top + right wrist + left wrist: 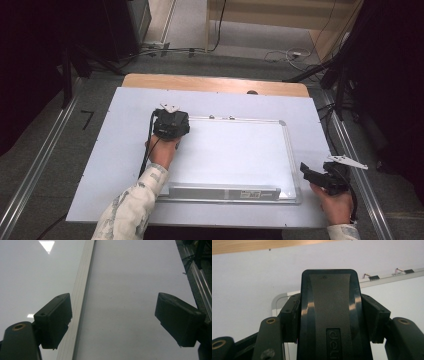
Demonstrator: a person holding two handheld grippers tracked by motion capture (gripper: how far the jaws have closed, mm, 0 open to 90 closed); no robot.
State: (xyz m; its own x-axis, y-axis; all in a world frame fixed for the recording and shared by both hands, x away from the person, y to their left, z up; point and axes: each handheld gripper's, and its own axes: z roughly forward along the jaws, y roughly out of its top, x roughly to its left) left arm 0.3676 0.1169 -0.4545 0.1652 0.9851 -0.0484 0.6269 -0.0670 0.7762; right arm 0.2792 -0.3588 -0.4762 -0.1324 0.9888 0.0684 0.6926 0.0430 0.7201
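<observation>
Loose cables (280,54) on the grey floor (50,150) beyond the table (210,82).

gripper (329,322): we see our two black jaws closed against the sides of a black eraser (329,310).
eraser: upright between the jaws, marked "deli" low down.
whiteboard (402,297): behind, its rounded corner at left, two clips (374,277) on its top frame.
table (249,290): white sheet, wood edge at top.

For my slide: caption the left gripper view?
Left gripper clamps a black whiteboard eraser above the whiteboard's corner.
</observation>
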